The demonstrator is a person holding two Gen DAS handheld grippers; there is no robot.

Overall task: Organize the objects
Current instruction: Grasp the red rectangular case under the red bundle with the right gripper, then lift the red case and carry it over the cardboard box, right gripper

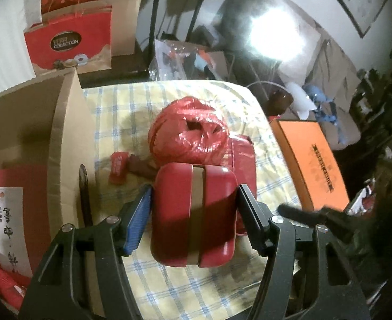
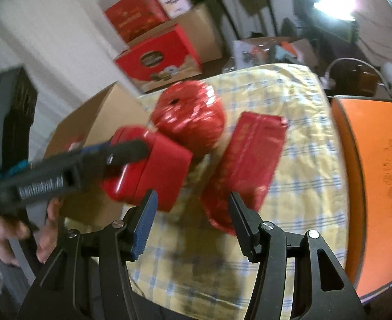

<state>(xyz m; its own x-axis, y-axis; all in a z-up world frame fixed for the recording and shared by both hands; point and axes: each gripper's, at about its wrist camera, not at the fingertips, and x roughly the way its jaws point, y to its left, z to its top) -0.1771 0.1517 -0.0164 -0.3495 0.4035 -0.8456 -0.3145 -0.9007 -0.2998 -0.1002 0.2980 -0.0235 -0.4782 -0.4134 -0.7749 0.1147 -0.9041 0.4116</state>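
My left gripper (image 1: 194, 194) is shut on a red tin box (image 1: 193, 216) with a tan band and holds it above the checked tablecloth (image 1: 169, 288). The same box (image 2: 153, 170) and left gripper (image 2: 126, 150) show in the right wrist view, lifted. A round bundle in red plastic (image 1: 189, 130) lies behind it, also in the right wrist view (image 2: 189, 118). A flat red packet (image 2: 245, 160) lies beside the bundle. My right gripper (image 2: 192, 208) is open and empty, just in front of that packet. Small red packets (image 1: 118, 166) lie on the cloth.
An open cardboard box (image 1: 62, 144) stands at the left with red packs inside. An orange box (image 1: 313, 160) lies at the right, large in the right wrist view (image 2: 377, 186). Red gift bags (image 1: 68, 45) and cartons stand behind the table.
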